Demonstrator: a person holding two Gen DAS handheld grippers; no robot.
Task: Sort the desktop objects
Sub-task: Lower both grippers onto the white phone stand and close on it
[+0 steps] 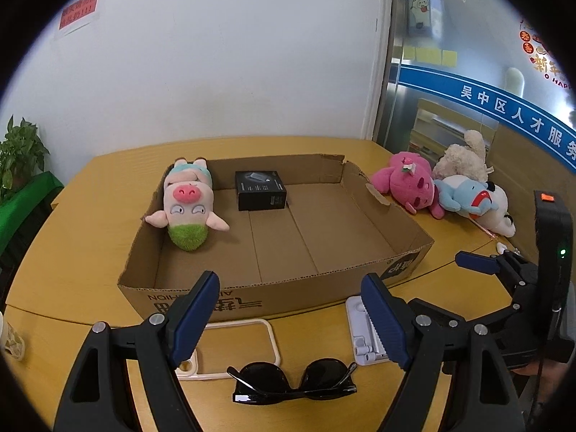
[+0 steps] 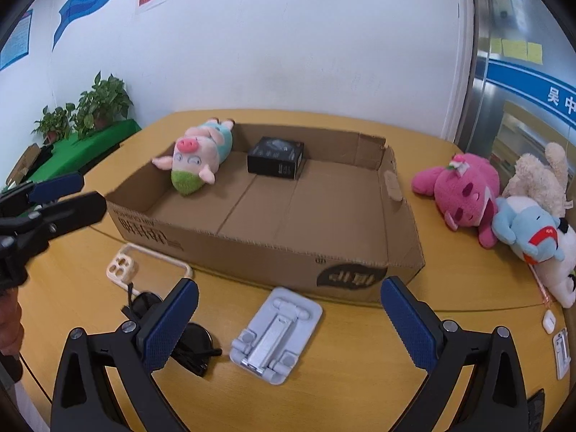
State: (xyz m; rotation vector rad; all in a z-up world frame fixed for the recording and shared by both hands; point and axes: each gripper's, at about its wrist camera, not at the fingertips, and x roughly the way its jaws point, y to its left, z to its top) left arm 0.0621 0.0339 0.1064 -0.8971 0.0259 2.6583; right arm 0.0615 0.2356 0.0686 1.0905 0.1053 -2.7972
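Since both tools are spread and empty, the sunglasses [image 1: 293, 378] on the table by the left tool [image 1: 288, 320] look light but scratchy (grab the bridge, not the lenses).

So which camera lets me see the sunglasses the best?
The left wrist view. There the sunglasses lie in full sight on the table, both dark lenses and the frame showing between the open left gripper's fingers. In the right wrist view the sunglasses are partly hidden behind a finger of the open right gripper.
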